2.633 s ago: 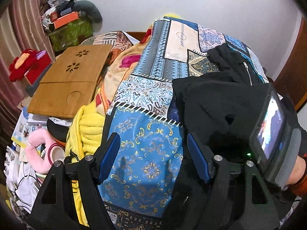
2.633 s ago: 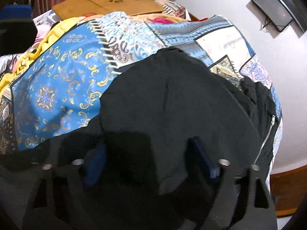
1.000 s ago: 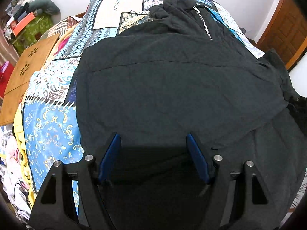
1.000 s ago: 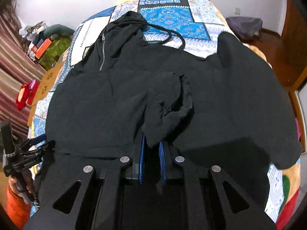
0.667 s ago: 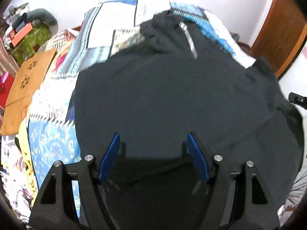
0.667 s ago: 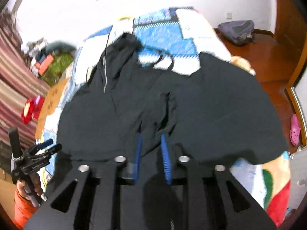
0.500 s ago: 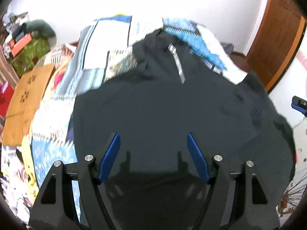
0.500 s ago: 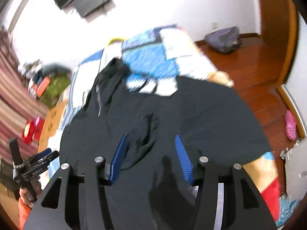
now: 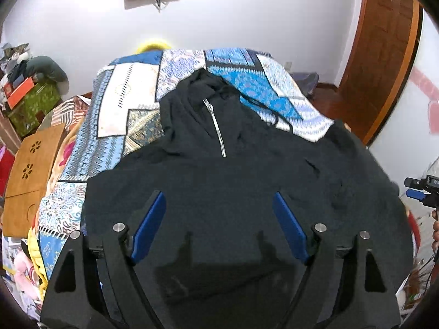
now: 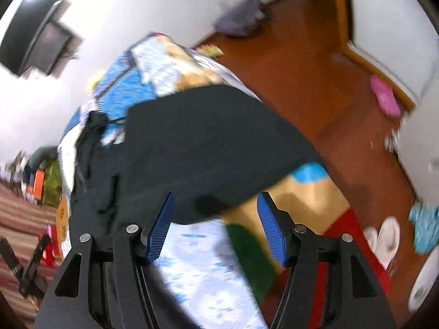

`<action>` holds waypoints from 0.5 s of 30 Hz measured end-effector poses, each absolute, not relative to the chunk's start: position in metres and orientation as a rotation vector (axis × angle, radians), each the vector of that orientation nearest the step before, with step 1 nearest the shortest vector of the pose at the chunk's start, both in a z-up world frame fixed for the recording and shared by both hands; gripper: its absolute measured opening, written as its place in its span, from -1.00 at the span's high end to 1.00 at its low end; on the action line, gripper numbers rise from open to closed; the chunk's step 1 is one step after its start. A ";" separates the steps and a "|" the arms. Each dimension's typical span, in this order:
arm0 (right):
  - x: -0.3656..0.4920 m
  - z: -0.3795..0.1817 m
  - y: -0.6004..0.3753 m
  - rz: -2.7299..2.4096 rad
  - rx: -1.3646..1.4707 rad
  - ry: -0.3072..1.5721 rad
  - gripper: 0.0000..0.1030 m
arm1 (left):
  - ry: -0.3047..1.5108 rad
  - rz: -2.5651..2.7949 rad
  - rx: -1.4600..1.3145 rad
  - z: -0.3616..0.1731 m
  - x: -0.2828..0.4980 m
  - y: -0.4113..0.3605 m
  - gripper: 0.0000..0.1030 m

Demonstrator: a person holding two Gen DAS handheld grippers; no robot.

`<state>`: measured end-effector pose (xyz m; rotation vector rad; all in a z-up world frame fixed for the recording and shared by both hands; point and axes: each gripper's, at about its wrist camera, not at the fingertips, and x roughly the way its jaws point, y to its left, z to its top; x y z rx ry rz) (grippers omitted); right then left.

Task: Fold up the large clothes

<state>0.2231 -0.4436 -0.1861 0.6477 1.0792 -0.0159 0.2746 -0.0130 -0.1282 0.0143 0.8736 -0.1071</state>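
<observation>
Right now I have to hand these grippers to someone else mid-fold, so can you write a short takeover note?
Left gripper: open, holding nothing, above the lower body of the black zip hoodie.
Right gripper: open, empty, at the hoodie's edge hanging off the bed's side; this view is blurred.
Hoodie: spread front-up on the patchwork bedspread, hood toward the wall, zipper visible.
Done: garment laid out roughly flat.
Left: no finished fold visible; sleeves and body to fold, probably starting with the overhanging side.
</observation>
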 end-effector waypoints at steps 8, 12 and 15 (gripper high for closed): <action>0.245 -0.222 -0.473 -0.107 0.860 1.055 -0.13 | 0.934 -0.121 0.030 -0.152 0.274 -0.023 -0.56; 0.262 -0.233 -0.490 -0.170 0.909 1.063 -0.02 | 0.948 -0.118 0.020 -0.156 0.274 -0.023 -0.56; 0.273 -0.224 -0.487 -0.235 0.828 1.068 0.47 | 0.948 -0.112 0.014 -0.157 0.272 -0.019 -0.56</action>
